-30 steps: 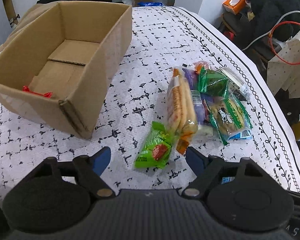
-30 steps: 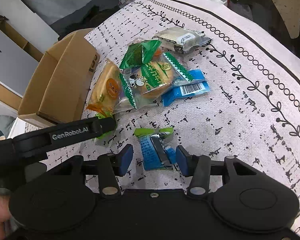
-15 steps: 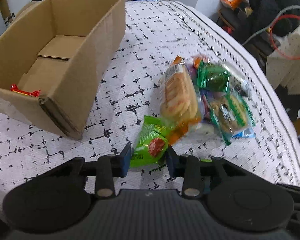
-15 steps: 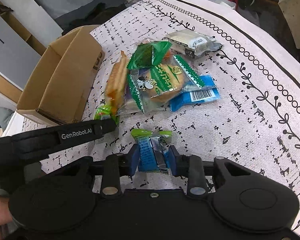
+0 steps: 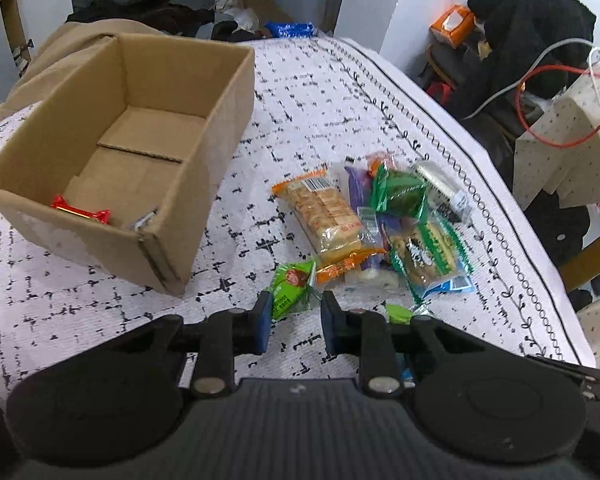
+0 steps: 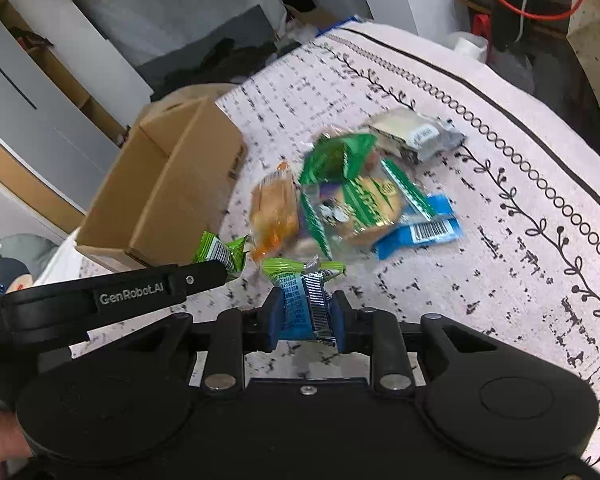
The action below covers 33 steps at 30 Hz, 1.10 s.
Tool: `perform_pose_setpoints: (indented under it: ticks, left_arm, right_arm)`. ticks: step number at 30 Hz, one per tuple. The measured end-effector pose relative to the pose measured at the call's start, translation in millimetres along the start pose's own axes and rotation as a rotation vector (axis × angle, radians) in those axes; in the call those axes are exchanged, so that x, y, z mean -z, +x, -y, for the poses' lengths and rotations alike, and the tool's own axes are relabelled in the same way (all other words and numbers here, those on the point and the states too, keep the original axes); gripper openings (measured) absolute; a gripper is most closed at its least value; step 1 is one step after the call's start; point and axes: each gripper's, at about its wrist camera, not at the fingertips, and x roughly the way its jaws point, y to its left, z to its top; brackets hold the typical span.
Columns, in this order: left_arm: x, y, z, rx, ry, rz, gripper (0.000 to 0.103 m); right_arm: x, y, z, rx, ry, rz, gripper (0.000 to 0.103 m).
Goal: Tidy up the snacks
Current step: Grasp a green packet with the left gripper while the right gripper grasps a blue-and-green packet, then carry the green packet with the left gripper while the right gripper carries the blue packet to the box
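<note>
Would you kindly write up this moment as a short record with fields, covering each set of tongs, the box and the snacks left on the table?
left tongs: shut on the green snack packet
right tongs: shut on the blue and green packet
cardboard box: open, holds a red wrapped candy
snack pile: several packets overlapping on the patterned tablecloth, right of the box
task status: most snacks not yet boxed
</note>
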Motion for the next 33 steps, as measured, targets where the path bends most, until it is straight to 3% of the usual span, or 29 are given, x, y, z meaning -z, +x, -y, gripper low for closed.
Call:
perform_pose_setpoints:
  ticks: [18, 33]
  left_arm:
    - [-10.0, -68.3, -4.7, 0.027, 0.01, 0.133, 0.018]
    - [-19.8, -100.4, -32.2, 0.013, -0.029, 0.206, 0.016]
  right_arm:
    - [-11.2, -28.6, -35.2, -0.105, -0.043, 0.146, 0.024]
    - [-26.7, -34.8, -63.6, -0.139, -0.064, 0.243, 0.024]
